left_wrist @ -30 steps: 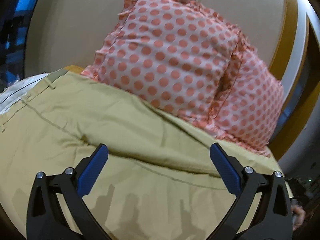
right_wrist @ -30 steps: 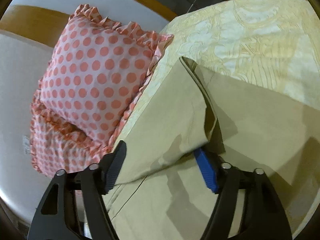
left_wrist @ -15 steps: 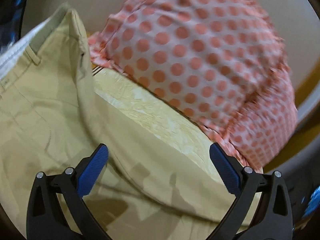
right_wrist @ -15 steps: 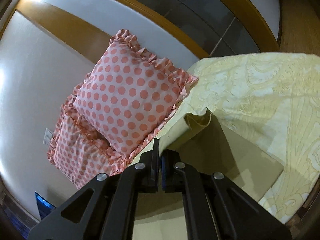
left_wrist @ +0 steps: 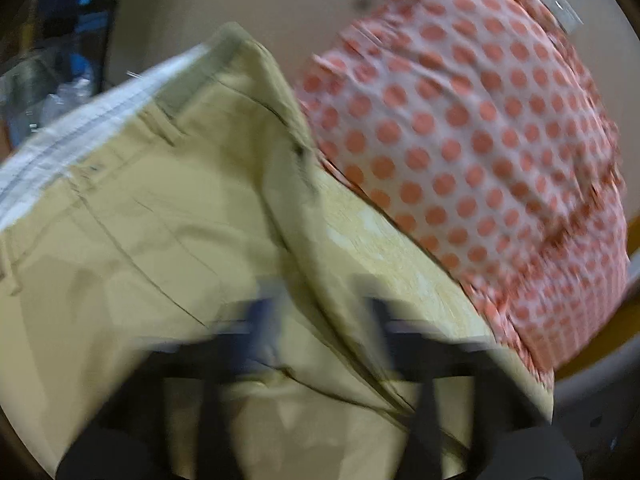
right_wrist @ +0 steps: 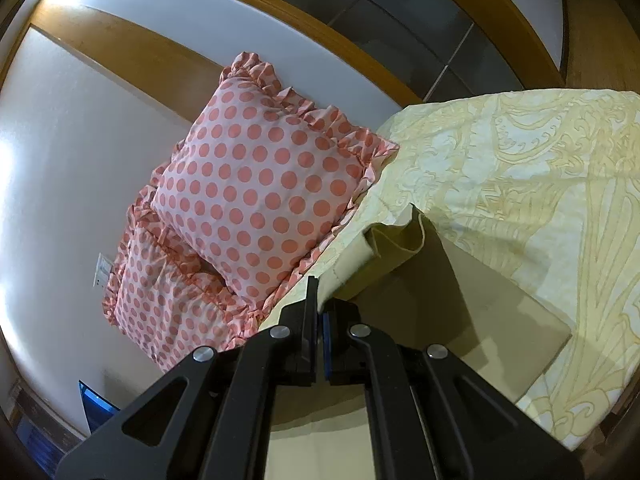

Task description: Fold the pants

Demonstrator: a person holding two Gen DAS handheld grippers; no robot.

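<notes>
The khaki pants (right_wrist: 460, 304) are spread on the bed (right_wrist: 520, 168), their long axis running from the raised leg end to the waistband (left_wrist: 100, 120). The leg's edge is pinched in the fully closed right hand-held gripper (right_wrist: 320, 312), just beside the polka-dot pillows (right_wrist: 260, 188). The left hand-held gripper (left_wrist: 316, 320) is blurred; how far it is open cannot be told, though a fabric ridge lies between its fingers. The waistband lies ahead of it, so the lifted leg is probably to be carried that way.
</notes>
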